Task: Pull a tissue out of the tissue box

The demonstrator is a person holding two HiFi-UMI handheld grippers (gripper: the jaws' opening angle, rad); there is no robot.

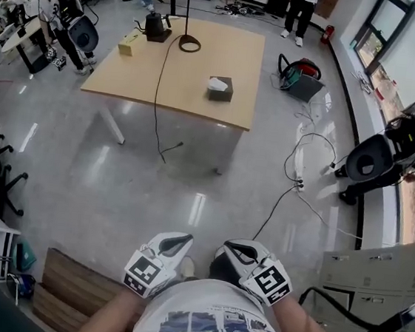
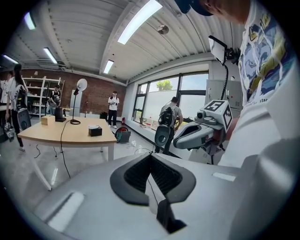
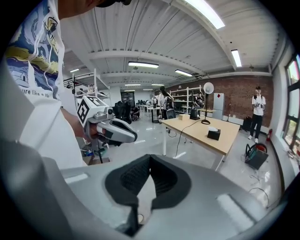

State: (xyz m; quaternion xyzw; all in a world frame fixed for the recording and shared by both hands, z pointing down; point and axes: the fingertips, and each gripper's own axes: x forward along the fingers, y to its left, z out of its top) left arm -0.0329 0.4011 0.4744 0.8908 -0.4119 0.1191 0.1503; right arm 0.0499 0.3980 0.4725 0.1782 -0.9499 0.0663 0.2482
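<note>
The tissue box (image 1: 221,89) is dark, with a white tissue sticking out of its top, and stands on the near right part of a light wooden table (image 1: 205,57) far ahead of me. It shows small in the left gripper view (image 2: 95,131) and in the right gripper view (image 3: 214,133). My left gripper (image 1: 181,239) and right gripper (image 1: 232,247) are held side by side close to my chest, well short of the table. Both are shut with nothing between the jaws (image 2: 151,156) (image 3: 149,158). Each gripper view also shows the other gripper (image 2: 197,134) (image 3: 116,131).
On the table stand a lamp (image 1: 191,18) with a black cable (image 1: 160,82) hanging over the edge, a kettle (image 1: 156,25) and a small cardboard box (image 1: 129,43). Cables (image 1: 296,172) lie on the floor at right. There are grey cabinets (image 1: 381,274), a wooden bench (image 1: 74,288), office chairs and people.
</note>
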